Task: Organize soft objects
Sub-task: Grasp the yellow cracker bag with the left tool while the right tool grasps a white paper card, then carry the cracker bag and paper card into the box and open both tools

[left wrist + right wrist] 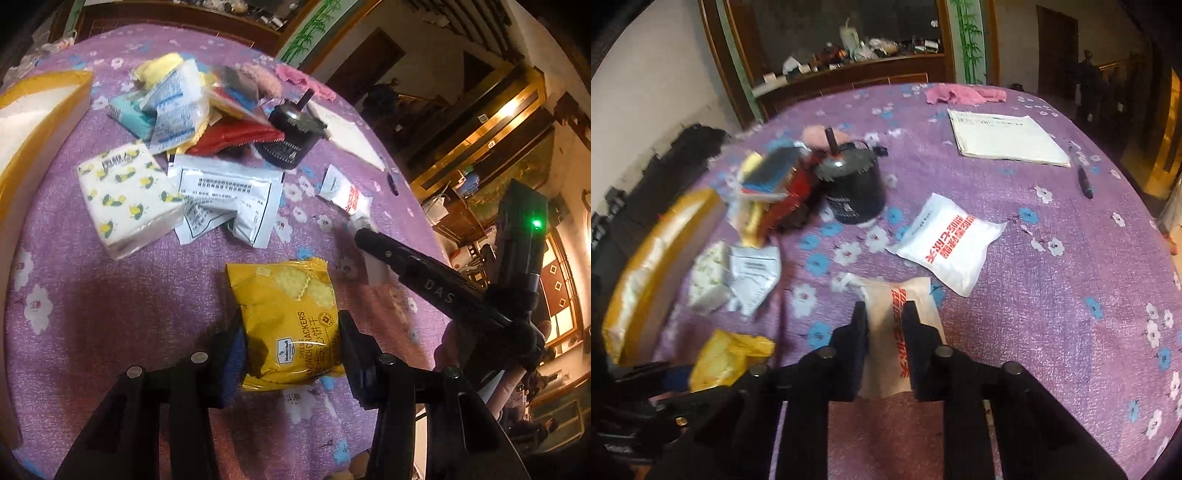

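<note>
My left gripper [290, 354] is shut on a yellow cheese cracker packet [288, 314], its fingers pressing both sides just above the purple flowered tablecloth [110, 314]. The packet also shows in the right wrist view [727, 356]. My right gripper [884, 332] is shut on a white sachet with red print [890, 314]. In the left wrist view the right gripper [373, 247] reaches in from the right with that sachet [375, 267]. A second white packet with red print [949, 243] lies flat ahead of it.
A pile of soft packets [184, 107], a lemon-print tissue pack [125, 195] and grey mailer bags [229, 199] lie ahead. A black can [855, 192] stands mid-table. A yellow-rimmed box [37, 122] is at the left, papers [1004, 138], a pen [1084, 181] and pink cloth [960, 94] far right.
</note>
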